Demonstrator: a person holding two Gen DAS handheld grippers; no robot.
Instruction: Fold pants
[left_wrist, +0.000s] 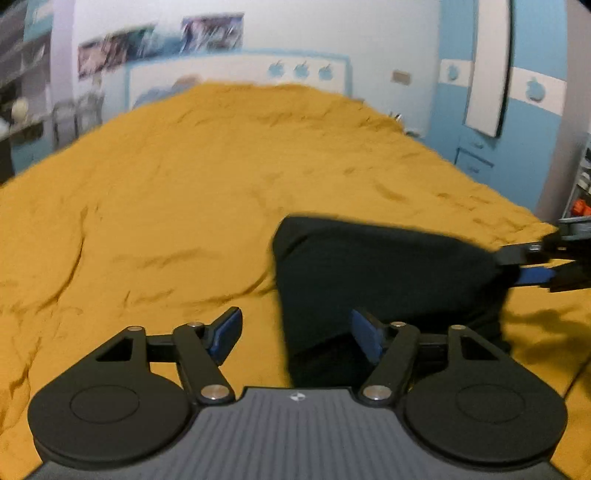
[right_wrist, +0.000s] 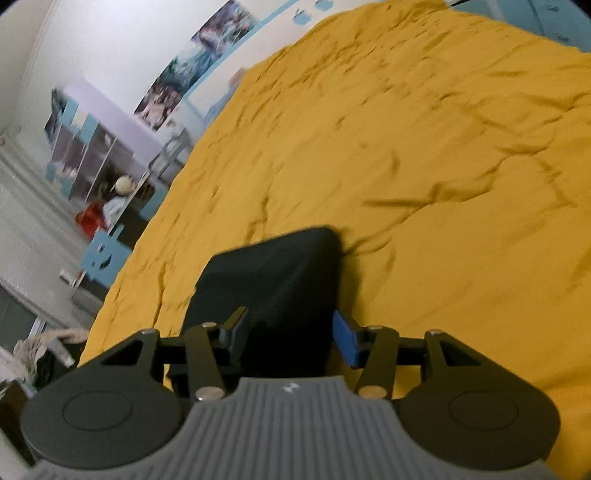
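Pants (left_wrist: 388, 273), black and folded into a compact bundle, lay on the mustard-yellow bedspread (left_wrist: 166, 206) at the lower right of the left wrist view. In that view the left hand-held gripper (left_wrist: 295, 334) stood with its blue pads apart, nothing pinched, the pants' near edge showing between them. At the right edge the right hand-held gripper (left_wrist: 517, 266) met the bundle's corner. From the right wrist view, the right hand-held gripper (right_wrist: 290, 338) had black cloth between its fingers, though whether the pads pressed it could not be told
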